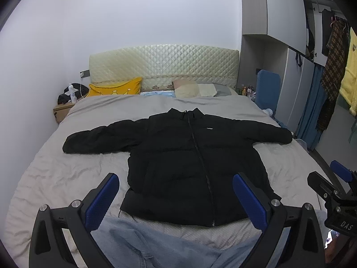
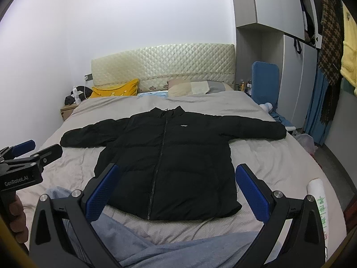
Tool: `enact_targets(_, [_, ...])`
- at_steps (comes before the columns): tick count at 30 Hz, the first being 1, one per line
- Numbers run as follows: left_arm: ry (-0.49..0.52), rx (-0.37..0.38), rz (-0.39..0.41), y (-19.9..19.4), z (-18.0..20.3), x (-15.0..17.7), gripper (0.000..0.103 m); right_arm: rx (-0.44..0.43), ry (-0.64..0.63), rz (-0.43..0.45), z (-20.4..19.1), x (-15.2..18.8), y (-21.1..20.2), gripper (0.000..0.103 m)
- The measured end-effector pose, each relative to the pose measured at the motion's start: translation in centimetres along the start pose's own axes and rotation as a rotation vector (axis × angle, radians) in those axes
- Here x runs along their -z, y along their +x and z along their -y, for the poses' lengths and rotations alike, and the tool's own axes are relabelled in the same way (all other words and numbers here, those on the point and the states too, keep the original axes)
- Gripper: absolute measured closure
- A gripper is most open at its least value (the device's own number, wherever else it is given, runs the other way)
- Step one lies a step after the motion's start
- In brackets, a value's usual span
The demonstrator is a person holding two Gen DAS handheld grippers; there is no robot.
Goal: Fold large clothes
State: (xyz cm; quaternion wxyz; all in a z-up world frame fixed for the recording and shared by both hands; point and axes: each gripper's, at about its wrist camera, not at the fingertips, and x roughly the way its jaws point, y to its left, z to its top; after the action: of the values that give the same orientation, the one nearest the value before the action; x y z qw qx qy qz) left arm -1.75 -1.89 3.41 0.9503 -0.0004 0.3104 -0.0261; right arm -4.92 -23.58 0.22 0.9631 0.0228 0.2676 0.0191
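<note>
Both views show nothing grabbed yet: on my left cam the left gripper [image 1: 176,197] is spread wide, hovering short of the black puffy zip-up jacket [image 1: 178,160] lying flat, sleeves out, on the grey-sheeted bed [image 1: 67,169]. Right cam, same deal, right gripper [image 2: 177,195] gaping, and I reckon that slick padding could slip a shallow pinch.

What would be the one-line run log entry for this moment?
phase: before first fold | black jacket: flat on bed, zipped, sleeves spread | left gripper: open, empty | right gripper: open, empty
</note>
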Motion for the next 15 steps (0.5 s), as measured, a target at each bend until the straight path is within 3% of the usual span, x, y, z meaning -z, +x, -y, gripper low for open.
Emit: enact_targets(15, [-0.017,0.011,0.023,0.72,0.25,0.14,0.0,-0.003,0.0,0.03,0.51,-0.03,0.21,0.0])
